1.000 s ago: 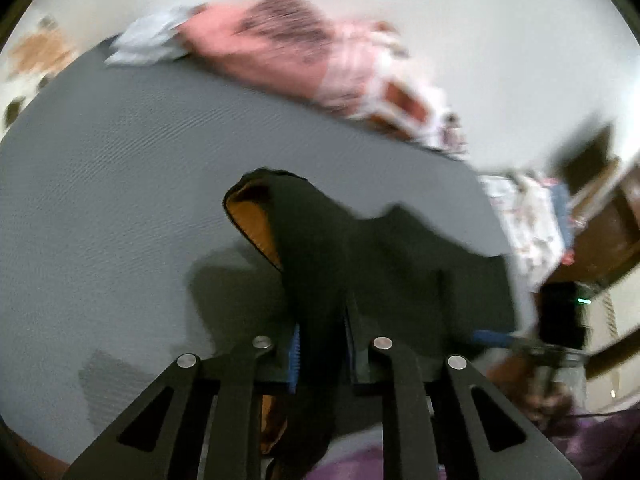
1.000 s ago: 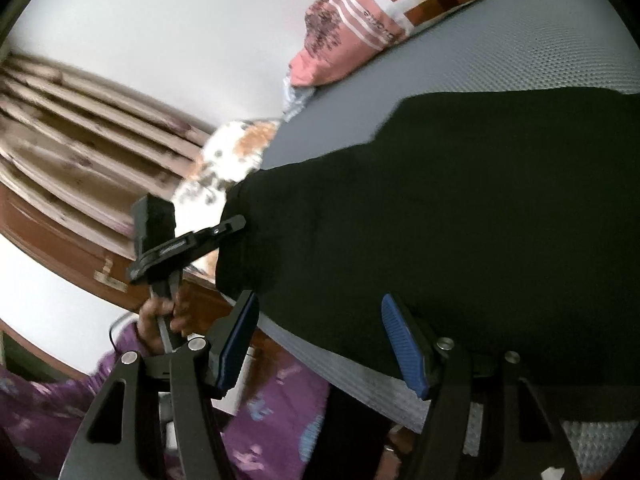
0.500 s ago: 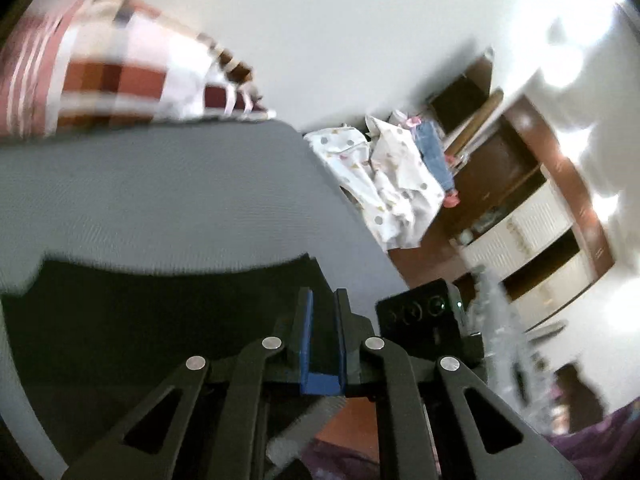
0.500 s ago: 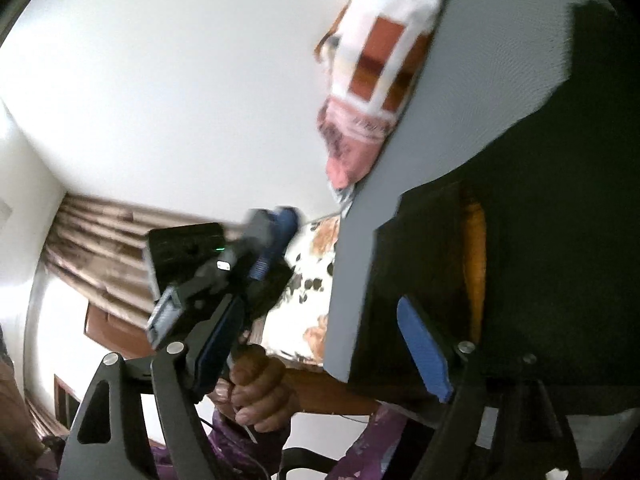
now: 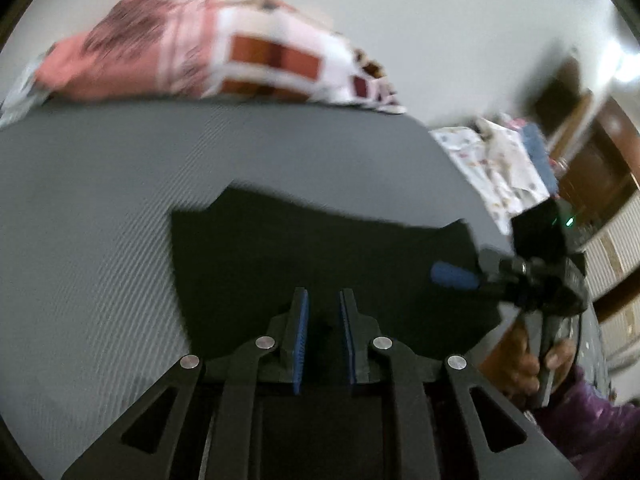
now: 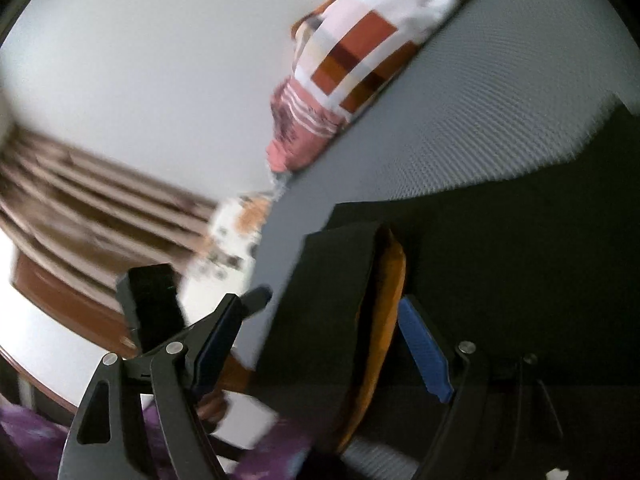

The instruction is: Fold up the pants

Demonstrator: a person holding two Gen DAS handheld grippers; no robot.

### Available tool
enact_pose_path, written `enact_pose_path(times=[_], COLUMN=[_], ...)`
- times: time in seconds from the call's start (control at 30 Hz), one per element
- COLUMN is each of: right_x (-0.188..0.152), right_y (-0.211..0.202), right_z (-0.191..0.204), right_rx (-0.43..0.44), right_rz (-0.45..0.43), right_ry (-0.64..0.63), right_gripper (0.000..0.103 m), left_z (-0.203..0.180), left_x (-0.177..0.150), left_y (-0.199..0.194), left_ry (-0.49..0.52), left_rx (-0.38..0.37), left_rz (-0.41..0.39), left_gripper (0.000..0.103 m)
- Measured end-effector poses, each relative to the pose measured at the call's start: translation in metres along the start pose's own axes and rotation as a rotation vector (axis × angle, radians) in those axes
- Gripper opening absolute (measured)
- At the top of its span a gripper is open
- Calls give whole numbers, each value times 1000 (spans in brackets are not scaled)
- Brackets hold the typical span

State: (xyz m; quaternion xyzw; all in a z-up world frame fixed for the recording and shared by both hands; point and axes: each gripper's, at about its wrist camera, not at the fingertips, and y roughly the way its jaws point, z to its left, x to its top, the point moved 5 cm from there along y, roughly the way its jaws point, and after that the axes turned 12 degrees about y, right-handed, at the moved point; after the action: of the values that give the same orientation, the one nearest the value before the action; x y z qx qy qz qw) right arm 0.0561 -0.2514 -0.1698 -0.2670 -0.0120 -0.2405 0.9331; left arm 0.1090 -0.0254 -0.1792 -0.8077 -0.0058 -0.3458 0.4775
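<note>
- The left gripper (image 5: 323, 334) is hovering over the black pants (image 5: 320, 256), its fingers having just parted to a narrow gap — nothing between them.
- The right gripper (image 6: 324, 344) is standing wide open around a folded edge showing orange lining (image 6: 384, 300).
- The pants are lying on the grey bed (image 5: 100, 200) — a patterned pillow (image 5: 240, 64) and white wall (image 5: 440, 20) beyond.
</note>
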Motion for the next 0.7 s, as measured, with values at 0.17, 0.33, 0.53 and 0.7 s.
enact_pose_path(times=[0.17, 0.33, 0.53, 0.7], right_x=[18, -2, -26, -31], right_y=[32, 57, 55, 72], right_z=[-10, -7, -1, -7], right_rx=[-134, -52, 12, -86], right_rz=[6, 133, 196, 231], right_ry=[-67, -54, -70, -82], right_gripper=[79, 78, 64, 47], left_z=[14, 15, 33, 29], left_x=[-23, -30, -36, -34], left_y=[2, 15, 18, 19], left_ry=[-74, -69, -159, -130], left_rx=[-44, -55, -102, -81], left_rz=[-44, -26, -34, -37], left_gripper=[17, 19, 22, 23])
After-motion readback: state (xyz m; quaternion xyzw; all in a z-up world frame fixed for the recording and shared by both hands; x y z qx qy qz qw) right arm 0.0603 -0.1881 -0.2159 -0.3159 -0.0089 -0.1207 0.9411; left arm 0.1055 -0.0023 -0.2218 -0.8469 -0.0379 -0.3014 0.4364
